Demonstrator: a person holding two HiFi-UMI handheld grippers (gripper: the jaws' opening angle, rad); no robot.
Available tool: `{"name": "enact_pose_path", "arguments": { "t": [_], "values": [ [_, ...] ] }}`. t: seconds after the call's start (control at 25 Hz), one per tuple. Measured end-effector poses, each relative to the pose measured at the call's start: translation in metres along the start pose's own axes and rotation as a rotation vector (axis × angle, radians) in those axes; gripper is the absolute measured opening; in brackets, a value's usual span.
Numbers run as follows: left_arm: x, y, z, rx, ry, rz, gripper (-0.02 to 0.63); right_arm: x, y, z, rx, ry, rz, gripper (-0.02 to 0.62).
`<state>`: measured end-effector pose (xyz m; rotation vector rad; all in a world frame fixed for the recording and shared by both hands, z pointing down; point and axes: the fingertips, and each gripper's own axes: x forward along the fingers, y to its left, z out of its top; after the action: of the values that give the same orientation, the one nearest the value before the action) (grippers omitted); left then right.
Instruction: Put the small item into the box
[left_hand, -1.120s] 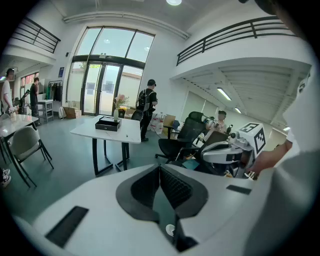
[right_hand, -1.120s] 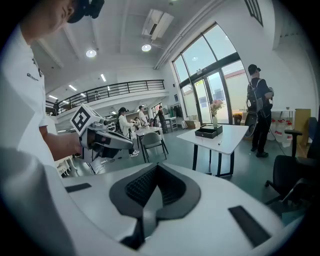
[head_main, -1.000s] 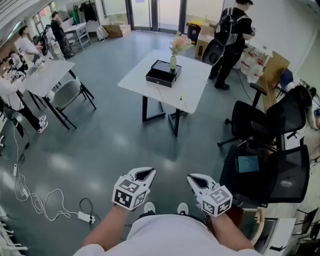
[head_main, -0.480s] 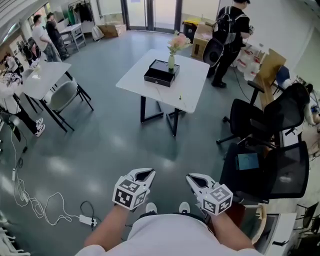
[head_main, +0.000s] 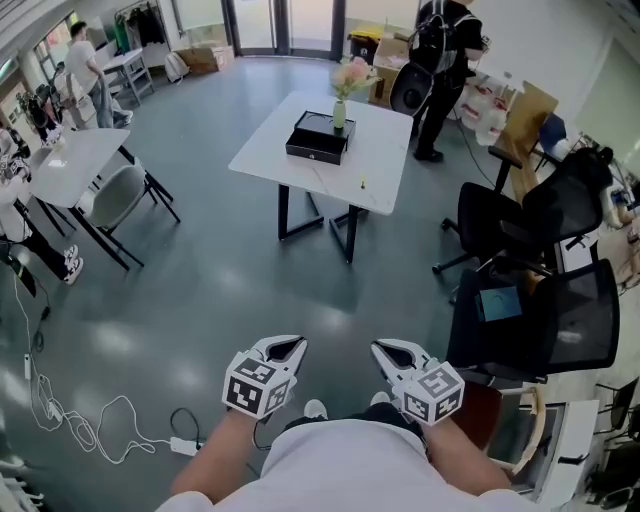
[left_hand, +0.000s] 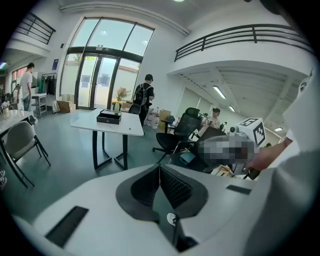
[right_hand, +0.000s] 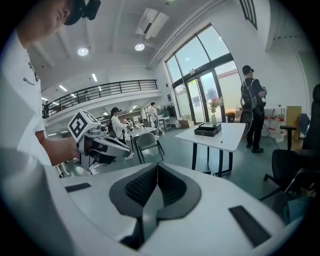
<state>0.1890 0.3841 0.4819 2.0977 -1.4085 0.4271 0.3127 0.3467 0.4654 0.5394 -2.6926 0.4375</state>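
A black box stands on a white table far ahead, beside a vase of pink flowers. A small yellowish item lies near the table's front edge. Both grippers are held low and close to my body, far from the table. My left gripper and right gripper are shut with nothing between their jaws. The left gripper view shows its shut gripper and the box in the distance. The right gripper view shows its shut gripper, the box and the small item.
Black office chairs crowd the right side. A person with a backpack stands behind the table. Another white table with a grey chair and people are at the left. A white cable and power strip lie on the floor.
The head view has shifted a little: the table and box sit slightly further left and up. Both grippers stay shut in the same place near my body.
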Motion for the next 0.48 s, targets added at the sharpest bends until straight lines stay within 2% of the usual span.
{"name": "enact_pose_path", "arguments": {
  "t": [0.28, 0.48],
  "values": [
    [-0.016, 0.028, -0.022, -0.049, 0.012, 0.008, 0.017, 0.031, 0.028, -0.007, -0.002, 0.054, 0.041, 0.017],
    [-0.011, 0.045, -0.021, -0.073, 0.008, 0.021, 0.017, 0.053, 0.025, 0.006, -0.009, 0.053, 0.071, 0.017]
  ]
}}
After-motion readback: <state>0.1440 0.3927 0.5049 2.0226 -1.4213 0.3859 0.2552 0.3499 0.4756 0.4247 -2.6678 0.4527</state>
